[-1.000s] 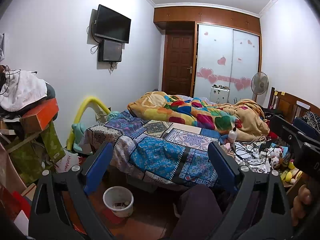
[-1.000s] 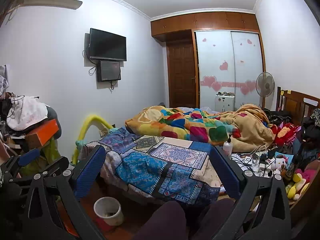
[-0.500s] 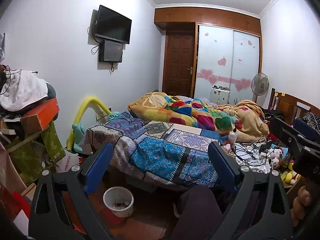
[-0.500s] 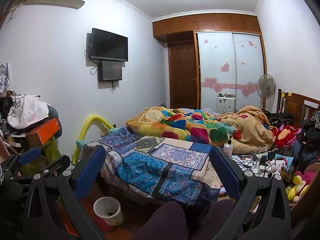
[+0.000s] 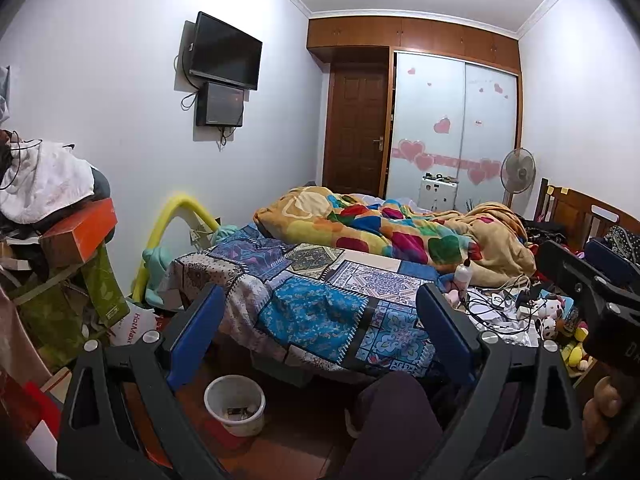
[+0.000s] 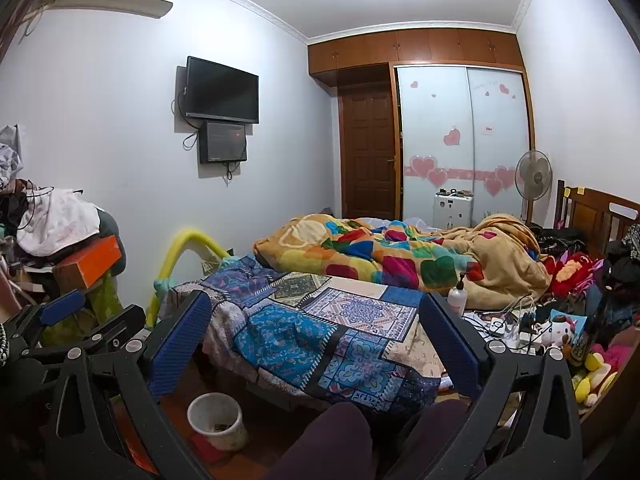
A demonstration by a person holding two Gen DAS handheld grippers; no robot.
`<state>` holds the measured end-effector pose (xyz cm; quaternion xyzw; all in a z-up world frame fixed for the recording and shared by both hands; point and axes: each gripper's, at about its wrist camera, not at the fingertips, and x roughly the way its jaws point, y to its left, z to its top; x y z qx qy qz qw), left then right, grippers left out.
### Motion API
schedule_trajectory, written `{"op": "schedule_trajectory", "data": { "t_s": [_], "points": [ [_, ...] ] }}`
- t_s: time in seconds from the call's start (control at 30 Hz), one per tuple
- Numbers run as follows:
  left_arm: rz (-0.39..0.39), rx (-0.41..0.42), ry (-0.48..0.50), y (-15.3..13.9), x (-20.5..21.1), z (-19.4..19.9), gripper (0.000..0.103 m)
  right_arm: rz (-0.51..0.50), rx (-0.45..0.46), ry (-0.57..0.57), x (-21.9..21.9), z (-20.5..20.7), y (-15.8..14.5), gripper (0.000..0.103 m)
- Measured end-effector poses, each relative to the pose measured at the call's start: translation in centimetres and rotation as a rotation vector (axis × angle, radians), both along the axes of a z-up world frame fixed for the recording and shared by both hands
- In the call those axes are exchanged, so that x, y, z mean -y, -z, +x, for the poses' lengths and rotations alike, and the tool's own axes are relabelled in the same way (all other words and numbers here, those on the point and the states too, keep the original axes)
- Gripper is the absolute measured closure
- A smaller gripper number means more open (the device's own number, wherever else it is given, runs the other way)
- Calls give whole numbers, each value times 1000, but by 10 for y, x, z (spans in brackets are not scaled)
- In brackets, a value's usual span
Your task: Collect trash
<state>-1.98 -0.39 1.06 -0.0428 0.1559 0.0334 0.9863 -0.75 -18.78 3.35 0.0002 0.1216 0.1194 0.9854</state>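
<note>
A white plastic waste bin [image 5: 235, 404] stands on the red-brown floor at the foot of the bed, with a few small scraps at its bottom; the right wrist view has the bin [image 6: 218, 420] low and left. My left gripper [image 5: 320, 332] hangs open above and behind the bin, nothing between its blue pads. My right gripper [image 6: 316, 340] is open and empty too, held over the patchwork bedspread [image 6: 320, 332]. Each gripper shows in the other's view: the right gripper [image 5: 576, 250] at the far right, the left gripper [image 6: 96, 316] at the far left.
The person's knees [image 6: 332, 436] fill the bottom centre. A heap of clothes and an orange box [image 5: 80, 232] crowds the left. Cables, a pump bottle [image 6: 458, 294] and plush toys [image 6: 560, 328] litter the bed's right side. A colourful blanket [image 5: 392, 232] lies further back.
Both views have drifted only slightly. The grippers stay open and hold nothing.
</note>
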Motion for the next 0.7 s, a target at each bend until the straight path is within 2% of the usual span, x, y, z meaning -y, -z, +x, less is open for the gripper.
{"op": "schedule_trajectory", "data": {
  "t_s": [0.7],
  "points": [
    [1, 3, 42, -2, 1, -1, 6, 2, 0, -4, 7, -2, -2, 0]
  ]
}}
